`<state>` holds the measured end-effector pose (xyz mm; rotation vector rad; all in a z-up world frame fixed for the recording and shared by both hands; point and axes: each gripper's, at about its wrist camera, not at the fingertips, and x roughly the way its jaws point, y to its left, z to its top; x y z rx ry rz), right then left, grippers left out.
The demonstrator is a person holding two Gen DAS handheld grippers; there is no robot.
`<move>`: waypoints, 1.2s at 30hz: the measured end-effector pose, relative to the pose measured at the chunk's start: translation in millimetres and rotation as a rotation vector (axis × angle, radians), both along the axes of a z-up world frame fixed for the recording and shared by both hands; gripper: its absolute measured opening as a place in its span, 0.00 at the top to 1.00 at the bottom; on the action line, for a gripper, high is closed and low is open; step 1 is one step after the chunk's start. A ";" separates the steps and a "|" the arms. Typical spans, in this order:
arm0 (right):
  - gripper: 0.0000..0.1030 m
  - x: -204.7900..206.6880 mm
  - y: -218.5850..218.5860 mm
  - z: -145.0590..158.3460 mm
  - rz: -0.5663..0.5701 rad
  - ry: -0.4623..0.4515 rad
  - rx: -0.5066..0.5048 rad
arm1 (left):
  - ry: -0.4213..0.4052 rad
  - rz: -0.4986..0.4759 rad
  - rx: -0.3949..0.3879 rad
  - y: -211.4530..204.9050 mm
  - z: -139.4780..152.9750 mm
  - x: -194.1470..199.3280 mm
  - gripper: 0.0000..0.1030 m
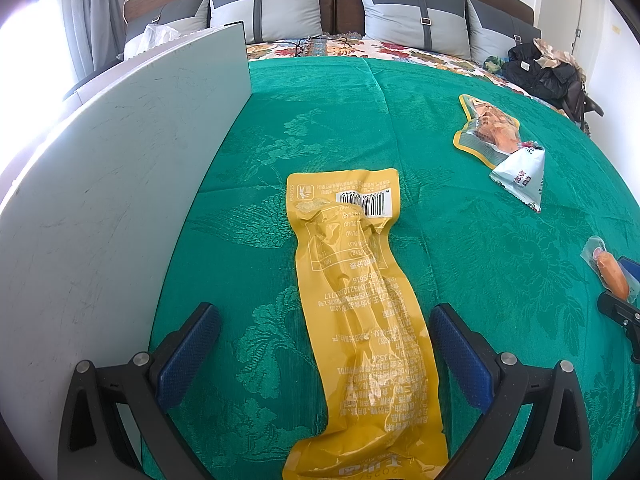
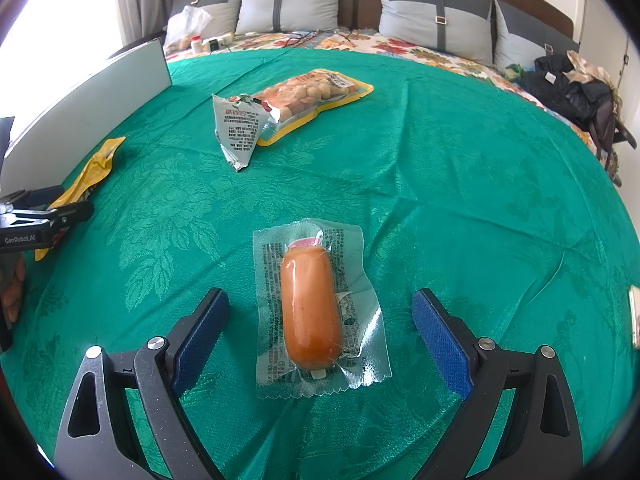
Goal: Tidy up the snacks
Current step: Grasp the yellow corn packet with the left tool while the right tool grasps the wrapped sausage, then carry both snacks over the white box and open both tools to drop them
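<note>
A long yellow snack pack [image 1: 360, 320] lies on the green cloth between the open fingers of my left gripper [image 1: 324, 320], which straddles its near half. It also shows in the right wrist view [image 2: 90, 172]. An orange sausage in a clear wrapper [image 2: 310, 308] lies between the open fingers of my right gripper [image 2: 320, 308]; it also shows at the right edge of the left wrist view [image 1: 610, 274]. A yellow-rimmed pack of round pieces [image 2: 312, 98] and a white triangular pouch [image 2: 236, 130] lie further back, touching each other.
A grey-white upright board [image 1: 120, 200] stands along the left of the green cloth [image 2: 440, 160]. Pillows, a floral sheet and a pile of dark clothes [image 2: 572, 88] lie behind. A phone-like object [image 2: 635, 320] lies at the right edge.
</note>
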<state>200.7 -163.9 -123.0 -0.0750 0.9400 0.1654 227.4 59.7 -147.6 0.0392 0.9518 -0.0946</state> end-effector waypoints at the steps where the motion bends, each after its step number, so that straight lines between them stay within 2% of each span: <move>1: 0.08 0.2 -0.1 0.0 0.000 0.000 -0.001 | 0.000 0.000 0.001 0.1 0.0 0.1 0.00; 5: 0.08 0.4 -1.6 -0.2 0.004 0.006 0.002 | 0.025 -0.041 0.010 -1.9 1.2 7.6 0.00; 6: 0.08 4.7 -1.1 1.0 0.025 0.042 -0.009 | 0.064 -0.065 0.011 -2.1 2.3 12.4 0.00; 8: 0.08 20.8 0.2 4.8 0.053 0.185 -0.028 | 0.148 -0.092 0.022 -4.0 4.1 21.0 0.00; 10: 0.10 32.4 0.6 6.2 0.041 0.316 -0.051 | 0.208 -0.074 0.024 -5.8 5.2 25.9 0.02; 11: 0.15 35.2 1.2 7.1 0.045 0.351 -0.067 | 0.220 -0.080 0.025 -8.7 7.8 25.4 0.14; 12: 0.22 36.0 1.8 10.3 0.053 0.358 -0.076 | 0.207 -0.109 0.029 -13.4 14.1 23.0 0.31; 13: 0.59 36.5 1.9 16.4 0.066 0.356 -0.066 | 0.213 -0.142 0.036 -18.6 18.7 20.7 0.53; 14: 0.75 37.2 0.9 19.9 0.057 0.371 -0.074 | 0.239 -0.161 0.021 -20.6 18.9 17.9 0.56; 17: 0.77 27.5 -8.7 33.1 0.018 0.371 -0.001 | 0.212 -0.180 -0.028 -16.6 23.9 -3.7 0.62; 20: 0.77 2.5 -22.6 55.6 -0.011 0.318 0.194 | 0.209 -0.162 -0.173 -3.7 32.0 -31.1 0.62; 21: 0.77 -7.8 -25.5 60.0 -0.017 0.304 0.229 | 0.203 -0.161 -0.199 -2.0 33.6 -40.9 0.62; 25: 0.77 -35.0 -30.1 54.3 -0.051 0.318 0.226 | 0.215 -0.154 -0.313 2.9 38.5 -72.9 0.62; 29: 0.77 -42.3 -13.5 60.8 -0.038 0.299 0.228 | 0.186 -0.139 -0.414 12.5 63.2 -94.2 0.62; 33: 0.77 -34.7 30.1 93.6 0.051 0.234 0.225 | 0.101 -0.117 -0.509 41.0 109.5 -107.3 0.62; 36: 0.77 -21.2 77.3 133.1 0.134 0.164 0.267 | 0.020 -0.073 -0.532 82.3 148.8 -111.5 0.62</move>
